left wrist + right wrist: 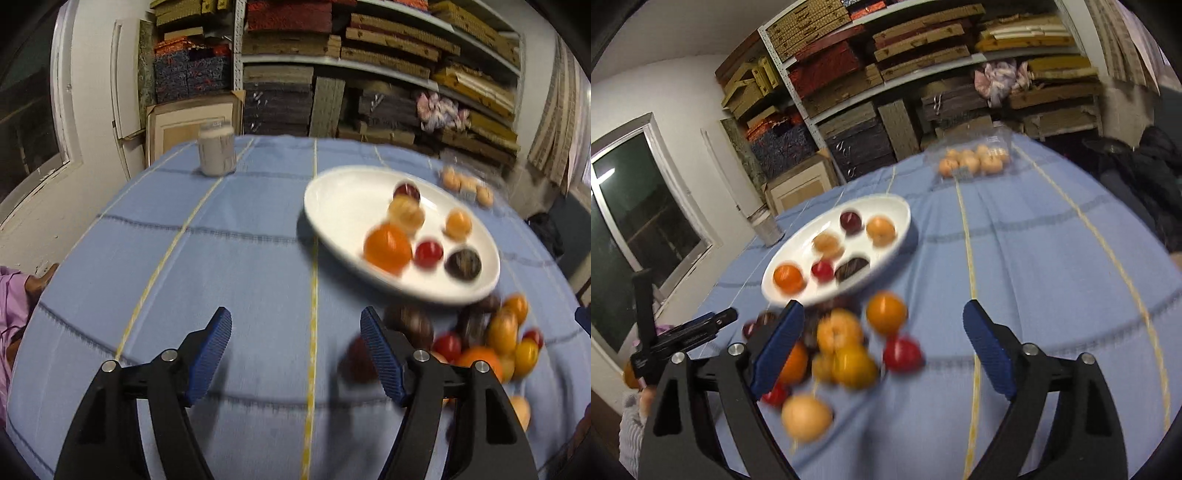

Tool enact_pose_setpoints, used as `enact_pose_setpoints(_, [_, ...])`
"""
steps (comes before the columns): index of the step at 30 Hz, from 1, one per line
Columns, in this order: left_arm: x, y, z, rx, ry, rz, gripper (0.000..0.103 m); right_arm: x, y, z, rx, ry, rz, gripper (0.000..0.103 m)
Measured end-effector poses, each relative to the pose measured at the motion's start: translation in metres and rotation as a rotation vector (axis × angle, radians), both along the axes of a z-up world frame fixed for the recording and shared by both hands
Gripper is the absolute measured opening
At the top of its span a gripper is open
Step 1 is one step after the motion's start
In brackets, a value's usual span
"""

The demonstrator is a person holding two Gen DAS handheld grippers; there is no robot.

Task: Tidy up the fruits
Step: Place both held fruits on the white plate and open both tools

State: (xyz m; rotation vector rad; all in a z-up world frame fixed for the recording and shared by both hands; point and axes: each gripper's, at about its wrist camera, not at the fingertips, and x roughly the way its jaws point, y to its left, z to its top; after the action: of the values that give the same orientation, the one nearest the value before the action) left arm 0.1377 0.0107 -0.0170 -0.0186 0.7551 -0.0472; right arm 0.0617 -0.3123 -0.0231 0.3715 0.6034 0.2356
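Note:
A white oval plate [332,206] [890,206] on the blue tablecloth holds several fruits: an orange [388,248] [789,277], a red one [428,254] [822,270] and dark ones [463,263] [851,268]. A loose pile of fruits [491,339] [846,350] lies on the cloth in front of the plate. My left gripper [295,347] is open and empty, above bare cloth left of the pile. My right gripper [882,343] is open and empty, above the pile; an orange [886,314] and a red fruit [903,353] lie between its fingers. The left gripper shows at the left edge of the right wrist view [683,336].
A clear tray of pale orange fruits [975,160] [467,186] sits at the table's far side. A grey-white jar [217,149] [766,227] stands at the far left. Shelves stacked with boxes [369,55] fill the wall behind. A dark bag [1145,166] sits right of the table.

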Motion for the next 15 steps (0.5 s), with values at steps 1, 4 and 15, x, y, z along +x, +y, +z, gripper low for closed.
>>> enact_pose_setpoints(1, [-0.002,-0.001,-0.003,0.003,0.005,-0.004,0.073,-0.004,0.0,-0.003,0.001,0.014,0.007,0.087])
enact_pose_setpoints(4, [-0.007,-0.008,-0.005,0.026,-0.001,-0.02,0.073,-0.012,0.005,-0.007,-0.009,0.029,0.025,0.088])
enact_pose_setpoints(15, [-0.008,-0.034,-0.012,0.07,-0.025,-0.115,0.081,-0.01,0.01,-0.012,-0.03,0.056,0.045,0.09])
